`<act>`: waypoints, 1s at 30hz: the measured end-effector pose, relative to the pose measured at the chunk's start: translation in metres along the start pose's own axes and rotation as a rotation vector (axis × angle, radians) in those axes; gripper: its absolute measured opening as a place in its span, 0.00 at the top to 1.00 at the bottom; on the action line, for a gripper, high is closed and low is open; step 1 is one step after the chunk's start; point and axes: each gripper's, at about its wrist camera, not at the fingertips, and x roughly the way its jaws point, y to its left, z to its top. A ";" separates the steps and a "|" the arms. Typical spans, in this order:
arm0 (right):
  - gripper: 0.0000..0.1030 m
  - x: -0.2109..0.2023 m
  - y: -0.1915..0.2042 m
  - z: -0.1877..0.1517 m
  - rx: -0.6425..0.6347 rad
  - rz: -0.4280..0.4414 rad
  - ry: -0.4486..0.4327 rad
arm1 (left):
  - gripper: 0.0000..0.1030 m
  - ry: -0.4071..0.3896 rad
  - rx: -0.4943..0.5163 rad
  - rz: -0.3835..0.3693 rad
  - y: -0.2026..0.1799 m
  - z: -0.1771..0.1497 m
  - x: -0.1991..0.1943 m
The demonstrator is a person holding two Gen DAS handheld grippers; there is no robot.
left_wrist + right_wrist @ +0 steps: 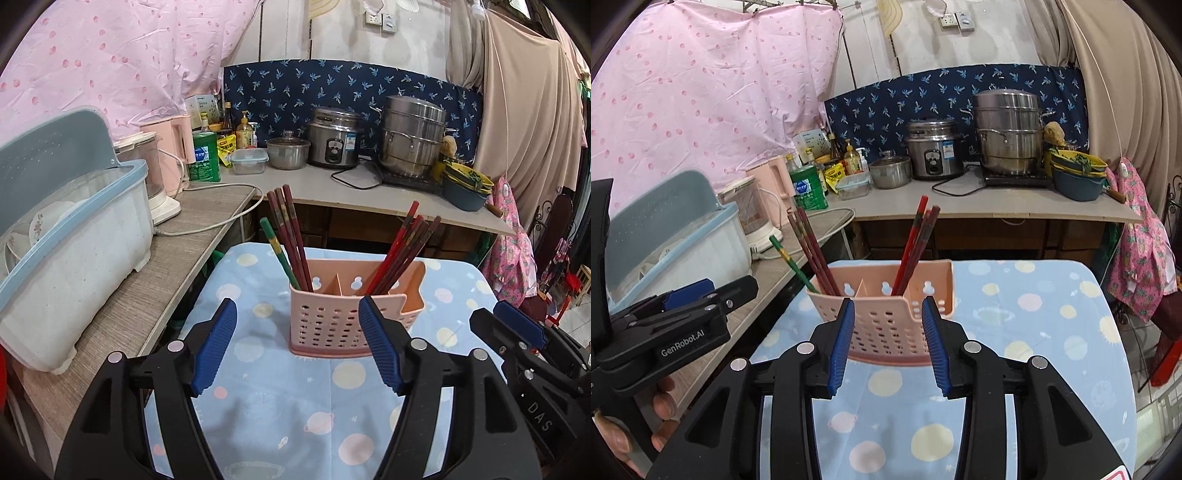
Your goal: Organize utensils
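A pink perforated utensil holder [332,317] stands on a blue planet-print cloth [280,398]. Its left compartment holds dark red chopsticks [291,240] and one green chopstick [279,251]. Its right compartment holds several red and brown chopsticks [402,254]. My left gripper [297,343] is open and empty, just in front of the holder. In the right wrist view my right gripper [888,345] is open and empty, its pads on either side of the holder's [886,317] front face without gripping it. The left gripper shows at the left of that view [683,310].
A blue and white dish rack [74,251] with plates sits on the wooden counter at left. A blender, pink kettle and bottles stand behind it. A rice cooker [334,138], steel steamer pot [412,136] and bowls [465,184] stand on the back counter.
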 end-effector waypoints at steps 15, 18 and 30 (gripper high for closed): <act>0.54 -0.007 -0.007 -0.034 0.025 -0.035 0.049 | 0.22 0.059 -0.005 0.032 0.002 -0.030 0.001; 0.47 -0.009 -0.006 -0.039 0.016 -0.056 0.058 | 0.16 0.066 -0.004 0.043 0.002 -0.036 0.001; 0.18 -0.016 0.003 -0.051 -0.031 -0.117 0.089 | 0.13 0.155 -0.019 0.073 0.008 -0.057 0.009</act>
